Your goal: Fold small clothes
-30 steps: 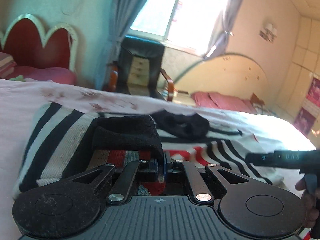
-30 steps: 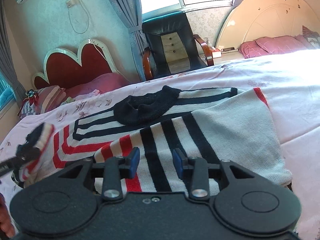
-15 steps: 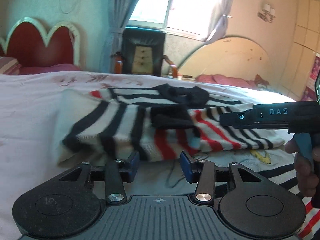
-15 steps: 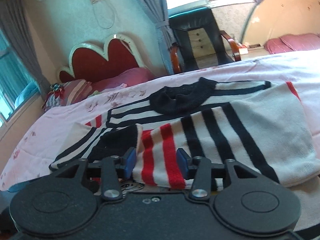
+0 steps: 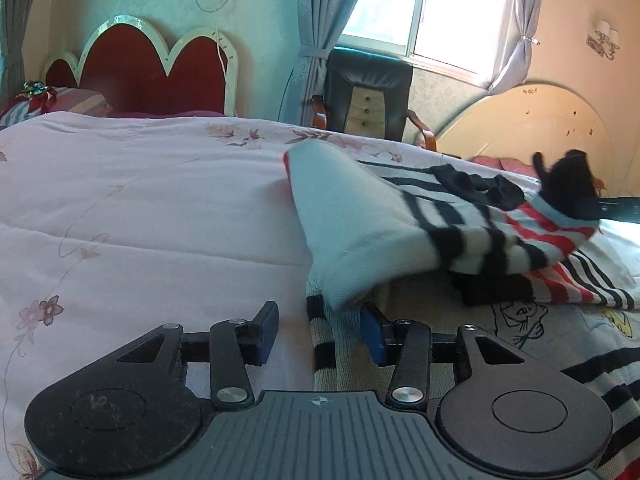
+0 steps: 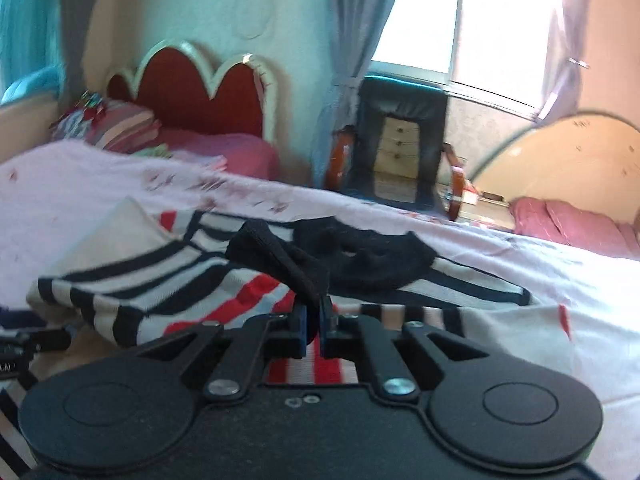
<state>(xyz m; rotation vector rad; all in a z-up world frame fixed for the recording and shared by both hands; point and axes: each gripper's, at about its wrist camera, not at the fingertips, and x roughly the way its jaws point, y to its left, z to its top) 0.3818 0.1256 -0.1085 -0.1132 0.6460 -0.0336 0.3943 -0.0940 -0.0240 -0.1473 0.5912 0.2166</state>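
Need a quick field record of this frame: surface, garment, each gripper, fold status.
surface: pink floral bedspread
garment: striped sweater, black, white and red, black cuff and black collar
left gripper: jaws open, sweater edge lies between them, not pinched
right gripper: jaws have just been closing, now shut on the black cuff, sleeve lifted and draped across the body
fold status: sleeve fold under way, sweater not yet folded flat
background: black armchair by the window
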